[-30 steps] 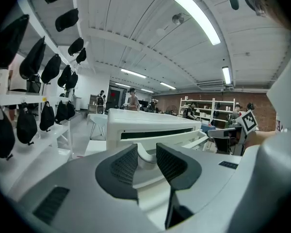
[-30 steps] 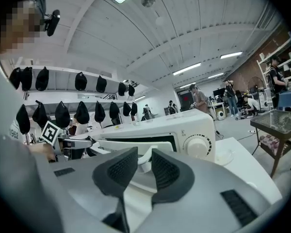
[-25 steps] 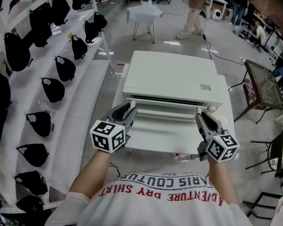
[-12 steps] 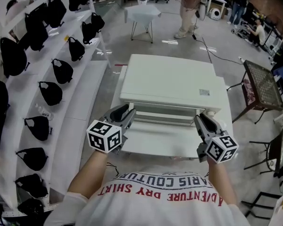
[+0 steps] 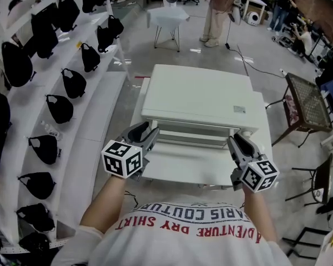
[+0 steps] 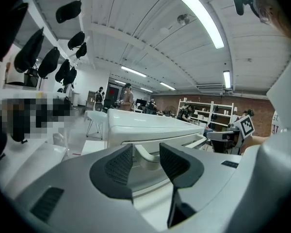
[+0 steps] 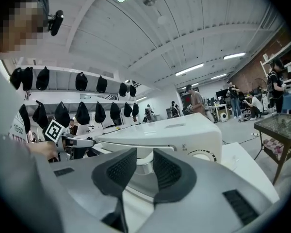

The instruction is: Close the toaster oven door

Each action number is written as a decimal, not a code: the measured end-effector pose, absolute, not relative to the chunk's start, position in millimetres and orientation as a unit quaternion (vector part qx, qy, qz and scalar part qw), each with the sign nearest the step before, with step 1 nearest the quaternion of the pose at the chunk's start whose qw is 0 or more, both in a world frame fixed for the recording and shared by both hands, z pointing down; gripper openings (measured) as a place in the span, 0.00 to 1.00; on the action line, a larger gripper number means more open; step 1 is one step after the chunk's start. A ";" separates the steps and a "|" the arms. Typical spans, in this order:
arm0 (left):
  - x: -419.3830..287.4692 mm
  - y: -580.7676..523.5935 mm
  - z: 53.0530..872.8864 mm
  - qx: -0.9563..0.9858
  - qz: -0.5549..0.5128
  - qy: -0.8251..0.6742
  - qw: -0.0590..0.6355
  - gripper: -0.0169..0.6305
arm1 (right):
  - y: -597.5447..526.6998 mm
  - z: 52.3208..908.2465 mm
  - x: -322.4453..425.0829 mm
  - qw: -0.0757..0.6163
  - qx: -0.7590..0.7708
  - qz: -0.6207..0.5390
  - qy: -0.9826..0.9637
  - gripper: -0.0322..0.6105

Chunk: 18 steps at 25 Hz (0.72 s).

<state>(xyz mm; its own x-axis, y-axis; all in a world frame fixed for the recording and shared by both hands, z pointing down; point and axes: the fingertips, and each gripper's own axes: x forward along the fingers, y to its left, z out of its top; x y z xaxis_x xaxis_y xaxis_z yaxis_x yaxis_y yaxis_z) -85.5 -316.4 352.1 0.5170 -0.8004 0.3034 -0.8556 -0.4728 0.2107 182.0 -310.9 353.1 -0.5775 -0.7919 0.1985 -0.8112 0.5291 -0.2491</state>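
The left gripper (image 5: 146, 133) is at the left end of the lowered door (image 5: 188, 168). Its jaws are moderately apart and opening, and the curved left end of the door handle (image 6: 145, 154) stands between the pads without being pinched. Level with it across the door, the right gripper (image 5: 237, 141) is at the handle's other end. Its jaws are only narrowly apart, with that end's white post in the gap between them. The door lies roughly flat between the two grippers, hinged just ahead of their tips. The white toaster oven (image 5: 197, 96) rises directly beyond both grippers on a white table (image 5: 265, 127). Left of the left gripper, shelves (image 5: 100, 121) carry rows of black bags (image 5: 72, 81). Well beyond the oven is a small white table (image 5: 167, 14) and a standing person (image 5: 213, 15).
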 end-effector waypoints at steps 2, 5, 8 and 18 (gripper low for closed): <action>-85.1 -309.1 348.2 0.857 0.068 -0.479 0.180 0.32 | -304.3 350.7 179.1 0.014 0.453 0.161 -0.877 0.28; -78.5 -293.3 337.8 0.866 0.047 -0.464 0.182 0.33 | -291.0 343.0 173.4 0.002 0.444 0.147 -0.884 0.28; -66.3 -269.1 326.4 0.883 0.037 -0.436 0.169 0.33 | -271.8 332.1 165.8 -0.004 0.432 0.124 -0.893 0.23; -29.1 -191.3 295.8 0.922 0.013 -0.361 0.142 0.13 | -195.9 293.4 134.5 -0.060 0.380 0.116 -0.916 0.11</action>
